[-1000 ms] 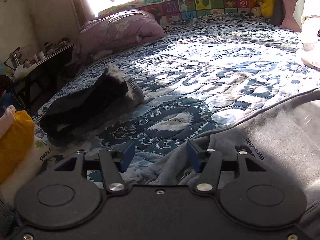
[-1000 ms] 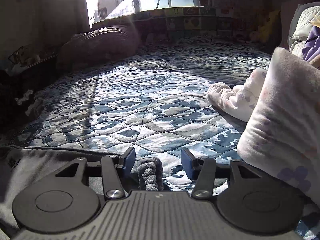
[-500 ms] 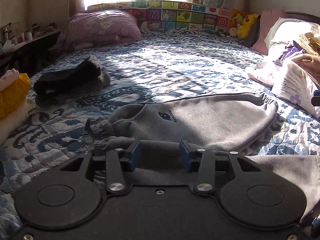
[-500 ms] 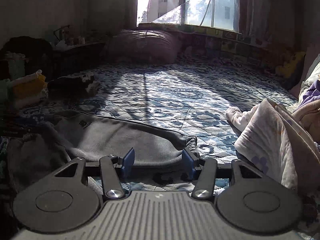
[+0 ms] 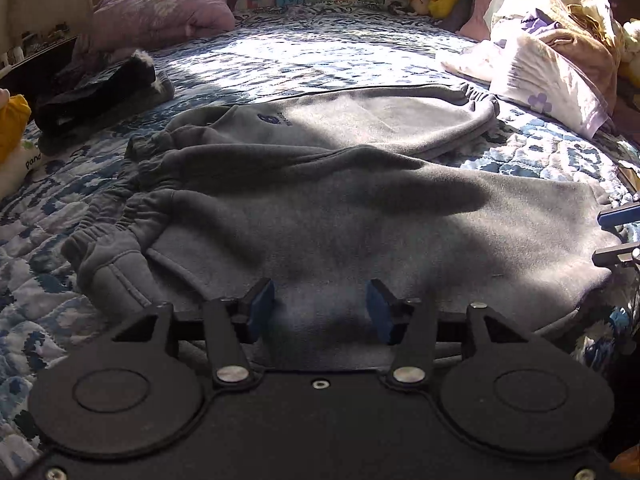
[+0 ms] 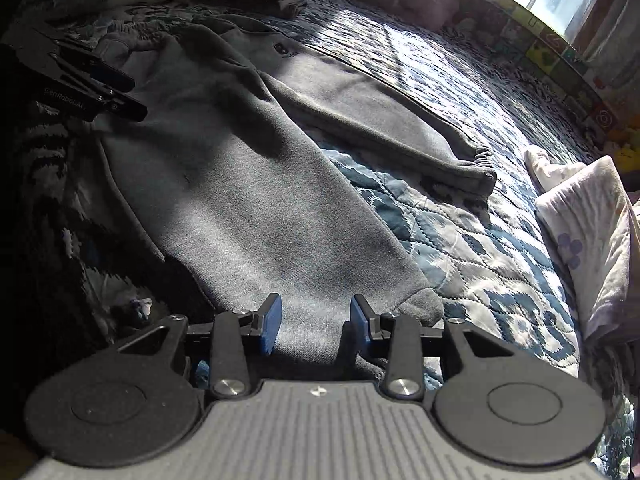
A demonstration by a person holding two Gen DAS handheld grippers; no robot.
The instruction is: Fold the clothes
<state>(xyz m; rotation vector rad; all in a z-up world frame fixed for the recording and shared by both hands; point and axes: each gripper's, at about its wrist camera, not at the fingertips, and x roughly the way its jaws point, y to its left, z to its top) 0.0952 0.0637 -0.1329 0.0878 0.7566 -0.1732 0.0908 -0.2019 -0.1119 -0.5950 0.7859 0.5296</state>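
Grey sweatpants (image 5: pixel 340 208) lie spread flat on the blue patterned quilt (image 5: pixel 304 60), under both claws. The left gripper (image 5: pixel 320 310) hovers over the near leg with jaws wide apart, holding nothing; the right gripper (image 6: pixel 314 322) likewise gapes empty above that leg's cuff end. Beyond lie a dark folded garment (image 5: pixel 92 96) and a pale flowered blanket (image 5: pixel 552 80).

Grey sweatpants (image 6: pixel 248 184) lie spread on the quilt (image 6: pixel 492 248), right gripper (image 6: pixel 314 320) jaws apparently parted over one cuff.
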